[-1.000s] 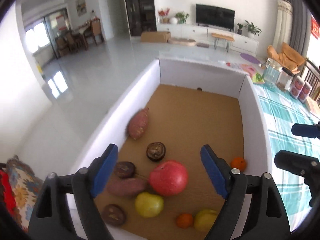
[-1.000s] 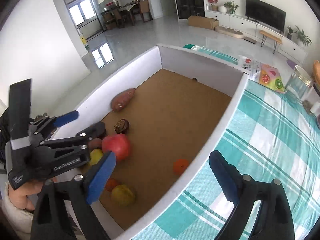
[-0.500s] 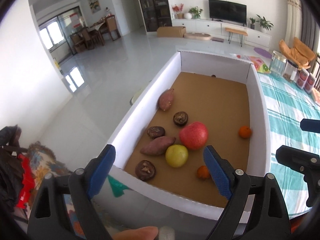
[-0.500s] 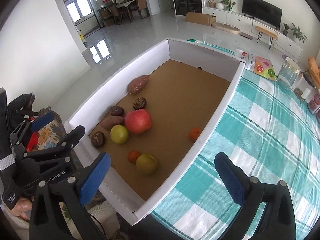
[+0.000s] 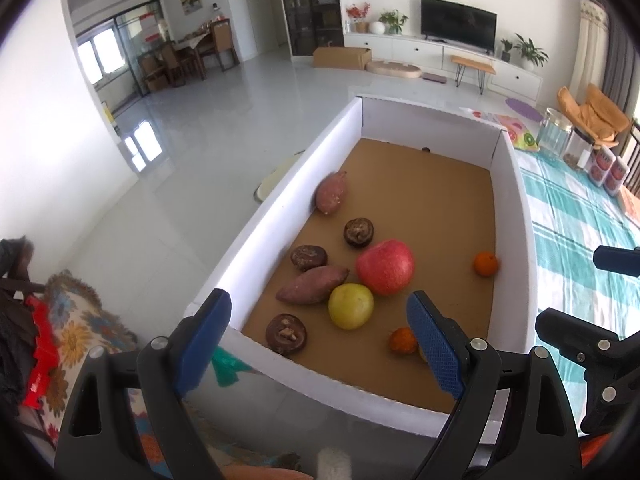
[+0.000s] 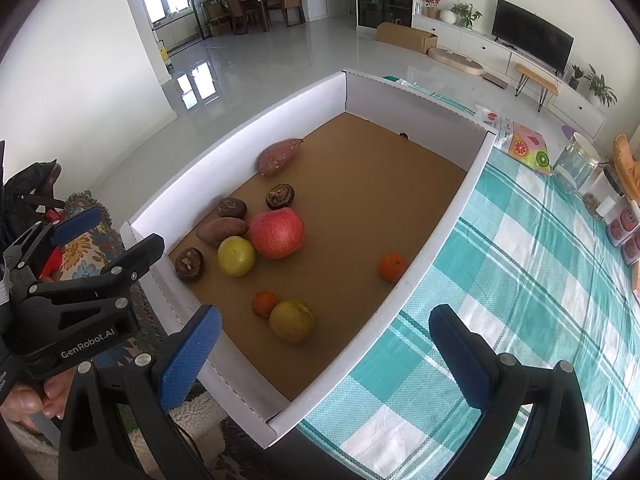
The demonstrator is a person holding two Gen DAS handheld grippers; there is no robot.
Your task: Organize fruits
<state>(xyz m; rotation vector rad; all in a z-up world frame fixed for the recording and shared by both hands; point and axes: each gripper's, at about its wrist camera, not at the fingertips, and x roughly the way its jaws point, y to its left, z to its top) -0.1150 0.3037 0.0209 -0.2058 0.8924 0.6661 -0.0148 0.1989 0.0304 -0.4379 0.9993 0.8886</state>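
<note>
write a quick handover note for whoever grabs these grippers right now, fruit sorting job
Left gripper: open, empty, above the near end of the white box.
Right gripper: jaws just opened wide, empty, over the box's near corner.
In the box: red apple, two yellow-green fruits, two small oranges, two sweet potatoes, three dark wrinkled fruits.
Done: no grouping visible.
Left: sort them all.

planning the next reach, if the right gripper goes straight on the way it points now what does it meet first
Probably the cardboard box's right wall, between the open right gripper and the yellow-green fruit; depth is uncertain.
</note>
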